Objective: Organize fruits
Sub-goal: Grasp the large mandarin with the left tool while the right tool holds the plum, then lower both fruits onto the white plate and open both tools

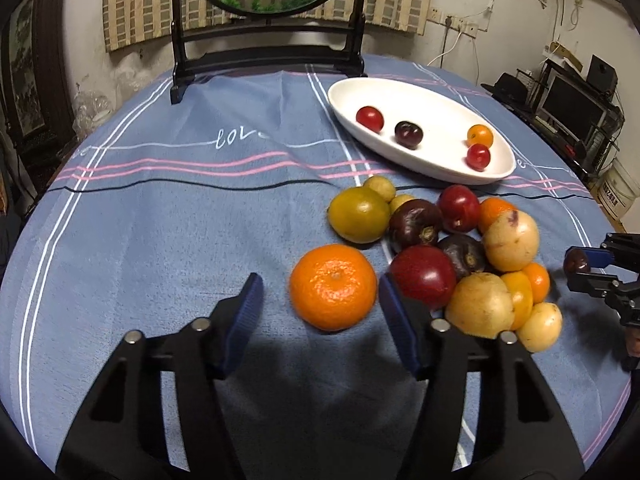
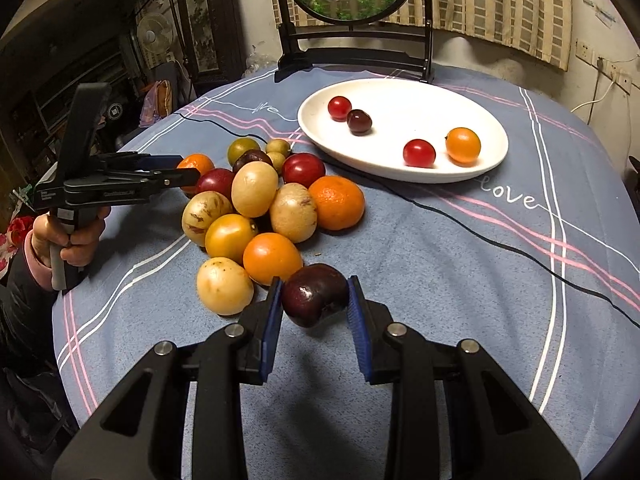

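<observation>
A pile of fruits (image 1: pixel 452 248) lies on the blue tablecloth, also in the right wrist view (image 2: pixel 256 204). A white oval plate (image 1: pixel 440 98) behind it holds several small fruits; it also shows in the right wrist view (image 2: pixel 404 100). My left gripper (image 1: pixel 320 288) is open, its jaws either side of a mandarin (image 1: pixel 333 286) at the pile's near left edge. My right gripper (image 2: pixel 314 294) is shut on a dark purple plum (image 2: pixel 314 294), a little above the cloth beside the pile. It shows in the left wrist view (image 1: pixel 580 266) at the far right.
A dark wooden stand with a round painted screen (image 1: pixel 272 24) stands at the table's back edge. A black cable (image 2: pixel 480 220) runs across the cloth in front of the plate. The table edge curves round at left and right.
</observation>
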Demonstrator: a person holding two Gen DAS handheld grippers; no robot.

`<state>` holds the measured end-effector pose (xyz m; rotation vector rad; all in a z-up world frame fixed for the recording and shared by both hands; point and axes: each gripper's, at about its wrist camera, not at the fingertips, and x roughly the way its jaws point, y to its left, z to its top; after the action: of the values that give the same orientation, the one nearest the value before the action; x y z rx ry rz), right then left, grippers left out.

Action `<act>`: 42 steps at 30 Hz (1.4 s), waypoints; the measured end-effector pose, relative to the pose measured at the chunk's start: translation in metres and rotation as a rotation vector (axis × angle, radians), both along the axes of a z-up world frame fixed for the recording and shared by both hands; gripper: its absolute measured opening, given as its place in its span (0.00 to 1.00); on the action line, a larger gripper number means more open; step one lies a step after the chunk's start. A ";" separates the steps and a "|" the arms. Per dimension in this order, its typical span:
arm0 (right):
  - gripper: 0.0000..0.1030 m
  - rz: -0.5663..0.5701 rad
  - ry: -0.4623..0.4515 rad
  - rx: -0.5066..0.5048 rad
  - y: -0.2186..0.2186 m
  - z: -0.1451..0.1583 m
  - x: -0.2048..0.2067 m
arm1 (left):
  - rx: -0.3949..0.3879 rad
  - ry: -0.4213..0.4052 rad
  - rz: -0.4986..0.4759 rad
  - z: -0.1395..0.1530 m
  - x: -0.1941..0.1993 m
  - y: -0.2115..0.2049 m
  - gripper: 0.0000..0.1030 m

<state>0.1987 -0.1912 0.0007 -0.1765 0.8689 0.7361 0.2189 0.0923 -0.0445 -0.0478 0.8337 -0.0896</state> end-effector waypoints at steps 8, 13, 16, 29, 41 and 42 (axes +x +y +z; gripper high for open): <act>0.31 0.001 0.000 0.000 0.000 0.000 0.000 | 0.003 0.037 -0.007 -0.008 0.010 -0.003 0.59; 0.31 0.001 0.000 0.001 -0.001 0.002 -0.001 | 0.010 0.034 -0.037 -0.010 0.012 -0.009 0.45; 0.31 0.001 0.005 0.003 -0.001 0.001 0.000 | 0.005 0.032 -0.041 -0.010 0.011 -0.010 0.45; 0.31 -0.017 0.044 0.137 -0.006 0.006 0.013 | -0.062 -0.072 0.010 0.015 0.001 -0.001 0.45; 0.31 -0.417 -0.072 0.252 -0.002 0.017 0.111 | -0.090 0.014 -0.151 0.047 0.112 -0.088 0.45; 0.31 -0.420 -0.061 0.252 -0.001 0.014 0.118 | -0.069 0.028 -0.154 0.044 0.121 -0.096 0.45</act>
<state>0.3168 -0.1919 0.0151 0.2029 0.7158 0.4370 0.3397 -0.0039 -0.0008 -0.0494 0.8614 -0.2632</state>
